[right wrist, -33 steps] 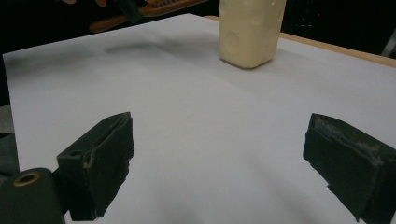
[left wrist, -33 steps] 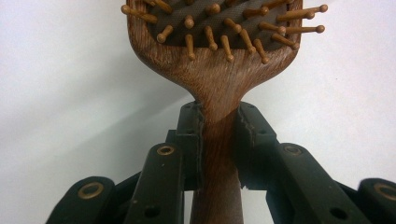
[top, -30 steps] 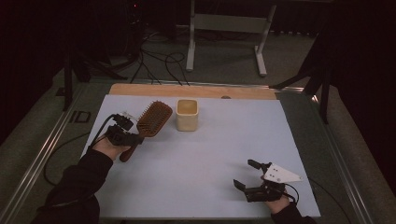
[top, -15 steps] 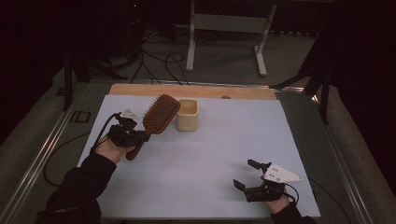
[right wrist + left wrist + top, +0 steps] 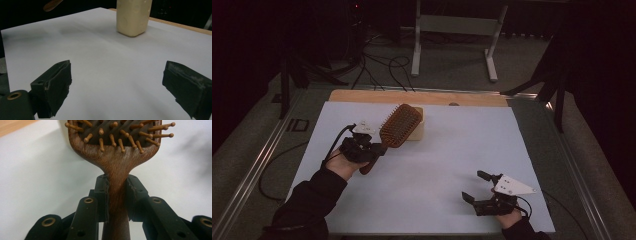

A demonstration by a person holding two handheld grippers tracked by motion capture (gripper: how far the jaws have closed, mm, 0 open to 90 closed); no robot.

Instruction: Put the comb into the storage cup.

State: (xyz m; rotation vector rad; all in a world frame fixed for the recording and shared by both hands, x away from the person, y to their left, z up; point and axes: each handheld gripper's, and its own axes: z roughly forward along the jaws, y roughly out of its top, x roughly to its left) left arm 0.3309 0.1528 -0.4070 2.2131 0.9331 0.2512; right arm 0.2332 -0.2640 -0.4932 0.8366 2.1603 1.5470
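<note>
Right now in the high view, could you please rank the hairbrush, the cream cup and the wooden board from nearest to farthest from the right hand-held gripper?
From the right hand-held gripper, at the sheet's near right:
1. Hairbrush, held up at the left by the left hand-held gripper, shut on its handle.
2. Cream cup, just behind the brush head; close to call with the brush.
3. Wooden board, along the sheet's far edge.

The person wears a dark, probably black, long sleeve (image 5: 304,202) on the left arm, bunched in folds near the wrist; the dim light hides its weave. The left black two-jaw tongs (image 5: 377,148) carry a small pale plate on top and trail a thin black cable (image 5: 333,146). Their linked arms show brass-ringed holes (image 5: 88,200), and the jaw pads have rough, frayed edges. The right black tongs (image 5: 475,186) bear a pale grey three-cornered plate (image 5: 511,185) dotted with small marks.
</note>
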